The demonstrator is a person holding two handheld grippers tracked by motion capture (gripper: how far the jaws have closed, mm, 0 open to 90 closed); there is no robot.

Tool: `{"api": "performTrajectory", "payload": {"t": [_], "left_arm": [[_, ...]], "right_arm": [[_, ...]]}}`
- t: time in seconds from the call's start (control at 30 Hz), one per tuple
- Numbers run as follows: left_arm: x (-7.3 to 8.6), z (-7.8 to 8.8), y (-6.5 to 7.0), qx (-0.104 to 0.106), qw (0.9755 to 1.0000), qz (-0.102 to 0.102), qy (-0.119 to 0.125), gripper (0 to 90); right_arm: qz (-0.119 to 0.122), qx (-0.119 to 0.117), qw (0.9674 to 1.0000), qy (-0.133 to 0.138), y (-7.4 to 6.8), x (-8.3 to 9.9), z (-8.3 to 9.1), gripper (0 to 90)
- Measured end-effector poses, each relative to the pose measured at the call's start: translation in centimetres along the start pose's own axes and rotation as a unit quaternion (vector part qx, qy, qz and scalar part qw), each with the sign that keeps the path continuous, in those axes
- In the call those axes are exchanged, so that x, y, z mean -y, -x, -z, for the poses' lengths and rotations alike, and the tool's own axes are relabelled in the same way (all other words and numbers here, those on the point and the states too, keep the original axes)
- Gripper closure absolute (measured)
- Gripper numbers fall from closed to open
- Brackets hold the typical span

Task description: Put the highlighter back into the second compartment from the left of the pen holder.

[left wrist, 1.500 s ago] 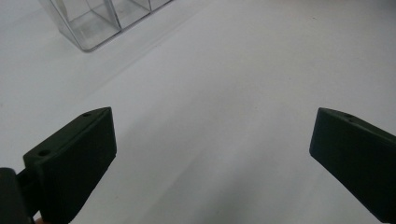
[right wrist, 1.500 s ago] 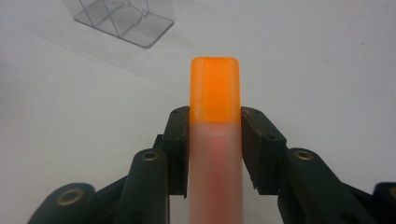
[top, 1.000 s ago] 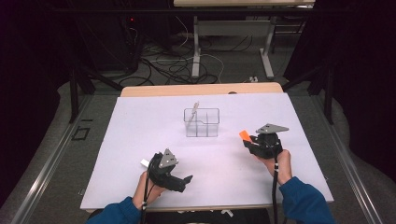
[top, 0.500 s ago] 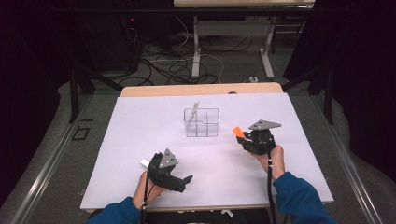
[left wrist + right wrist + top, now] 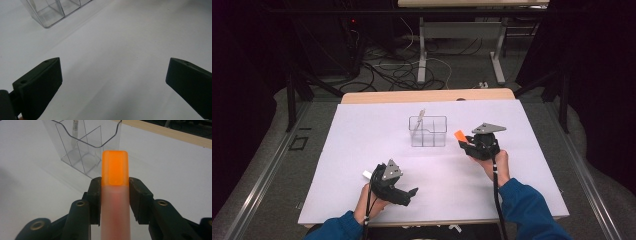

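Right now the right gripper pinches an orange-capped marker between its two black jaws. In the right gripper view the pads press on both sides of the frosted barrel just below the cap, and the cap sticks out ahead of the jaw tips. From the high view the same orange cap shows at the front of that gripper, pointing toward a clear plastic organizer that stands just beside the jaw tips, a little ahead and to their left. The organizer is divided into compartments by thin clear walls. A slim pale stick leans in one of its rear compartments; what that stick is I cannot quite tell, since it is small and faint. The marker is held above the white table cover, apart from the organizer, not touching its wall.

The left gripper sits low near the front edge of the table, well apart from the right one. Its jaws stand spread wide with nothing between them, as the left gripper view shows bare white surface in the gap. A corner of the organizer lies ahead of its left jaw, some way off. Blue sleeves cover both forearms.
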State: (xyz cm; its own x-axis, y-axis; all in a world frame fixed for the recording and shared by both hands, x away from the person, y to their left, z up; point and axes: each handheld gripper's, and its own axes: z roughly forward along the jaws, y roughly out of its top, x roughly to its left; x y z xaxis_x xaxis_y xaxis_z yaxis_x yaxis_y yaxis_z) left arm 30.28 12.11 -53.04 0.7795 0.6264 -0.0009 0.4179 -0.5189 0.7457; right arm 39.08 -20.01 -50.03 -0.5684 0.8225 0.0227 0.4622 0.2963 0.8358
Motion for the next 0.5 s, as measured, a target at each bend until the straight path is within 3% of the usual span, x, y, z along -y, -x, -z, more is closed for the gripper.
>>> {"api": "performTrajectory", "payload": {"t": [0.5], "left_arm": [[0.0, 0.0, 0.0, 0.001, 1.0, 0.001, 0.0, 0.5]], "right_arm": [[0.008, -0.005, 0.9998, 0.017, -0.5, -1.5, -1.0, 64.7]]}}
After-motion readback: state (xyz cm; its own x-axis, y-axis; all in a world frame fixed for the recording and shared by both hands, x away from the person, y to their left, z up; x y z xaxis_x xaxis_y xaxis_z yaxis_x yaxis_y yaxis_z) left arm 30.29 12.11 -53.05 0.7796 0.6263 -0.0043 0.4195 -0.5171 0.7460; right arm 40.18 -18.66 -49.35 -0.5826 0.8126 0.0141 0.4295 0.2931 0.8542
